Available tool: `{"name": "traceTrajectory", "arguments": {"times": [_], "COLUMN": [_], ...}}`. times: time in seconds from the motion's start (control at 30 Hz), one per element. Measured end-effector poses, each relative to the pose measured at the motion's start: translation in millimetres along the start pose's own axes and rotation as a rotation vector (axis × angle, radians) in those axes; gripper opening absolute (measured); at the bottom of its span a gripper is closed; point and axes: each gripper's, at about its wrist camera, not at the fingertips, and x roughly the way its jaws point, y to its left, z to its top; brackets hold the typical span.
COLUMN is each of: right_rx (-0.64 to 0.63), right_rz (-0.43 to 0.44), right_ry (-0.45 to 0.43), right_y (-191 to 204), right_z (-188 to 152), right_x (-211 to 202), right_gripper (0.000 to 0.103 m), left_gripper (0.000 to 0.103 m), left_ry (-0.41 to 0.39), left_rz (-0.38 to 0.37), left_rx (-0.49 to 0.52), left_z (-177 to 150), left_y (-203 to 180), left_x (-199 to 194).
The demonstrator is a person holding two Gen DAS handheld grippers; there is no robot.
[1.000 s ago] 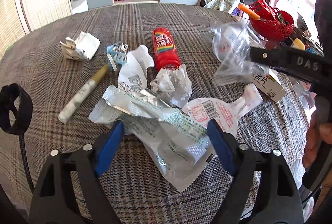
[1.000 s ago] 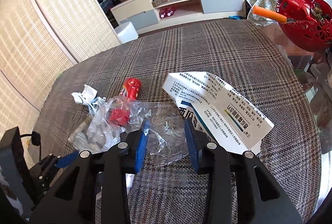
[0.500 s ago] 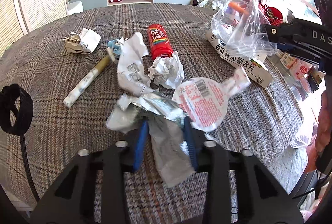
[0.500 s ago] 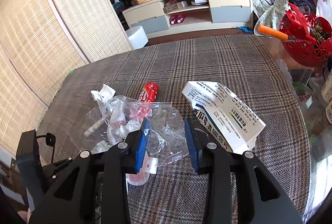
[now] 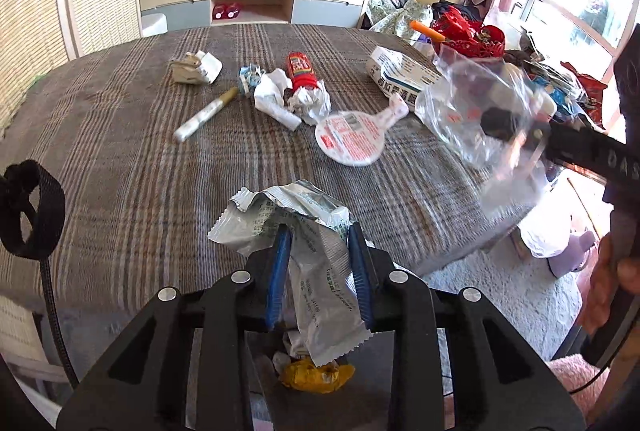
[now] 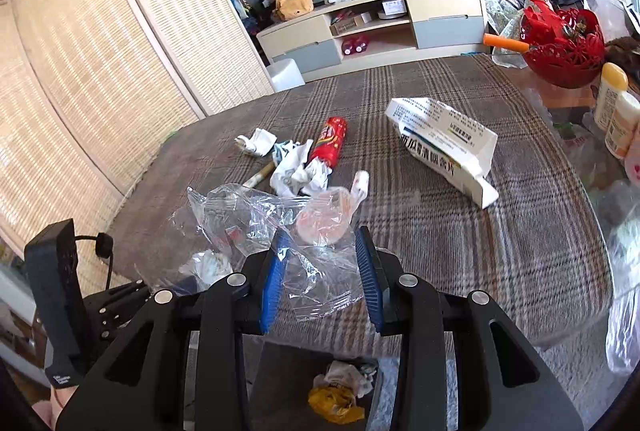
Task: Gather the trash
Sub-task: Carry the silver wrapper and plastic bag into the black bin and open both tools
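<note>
Left gripper (image 5: 320, 243) clenching crumpled silver foil wrapper (image 5: 304, 231), right gripper (image 6: 322, 251) clenching clear crinkled plastic bag (image 6: 260, 215), both hanging above dark bin (image 6: 280, 383) holding yellow wrapper (image 6: 334, 403) and crumpled white paper (image 6: 348, 375), beside plaid-covered table (image 5: 140, 159).

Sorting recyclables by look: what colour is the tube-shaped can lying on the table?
Red, with a rainbow-striped label: the can shows best in the left wrist view.

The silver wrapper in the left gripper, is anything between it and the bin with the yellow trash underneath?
Nothing visible. The silver wrapper, pinched in the left gripper, hangs right above the bin holding yellow trash.
</note>
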Motion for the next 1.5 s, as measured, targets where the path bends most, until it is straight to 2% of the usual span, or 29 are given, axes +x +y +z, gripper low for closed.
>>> {"name": "traceTrajectory", "arguments": {"times": [0.33, 0.57, 0.97, 1.17, 1.37, 1.5], "right_rx": [-0.017, -0.007, 0.015, -0.002, 0.045, 0.065], "right_rz": [-0.031, -0.041, -0.105, -0.127, -0.134, -0.098], "right_ry": [0.044, 0.096, 0.211, 0.258, 0.33, 0.343], "right_y": [16.0, 12.7, -7.3, -5.9, -13.6, -13.2], "right_z": [-66.5, -110.1, -167.0, -178.8, -182.5, -183.4], "right_x": [-32.3, -30.4, 24.7, 48.1, 71.6, 78.8], "right_gripper": [0.036, 0.036, 0.036, 0.036, 0.037, 0.037], "left_gripper": [0.029, 0.029, 0.029, 0.029, 0.03, 0.031], "left_ry": [-0.007, -0.01, 0.1, 0.181, 0.227, 0.241], "left_rz": [-0.002, 0.013, 0.009, 0.002, 0.007, 0.0], "left_rx": [-0.014, -0.016, -0.073, -0.07, -0.06, -0.061], "left_z": [-67.7, -113.0, -173.1, -184.5, -186.8, -183.9], "left_y": [-10.1, -10.4, 3.3, -1.2, -1.6, -0.4], "left_x": [-41.5, -49.7, -2.0, 34.0, 54.0, 62.7]}}
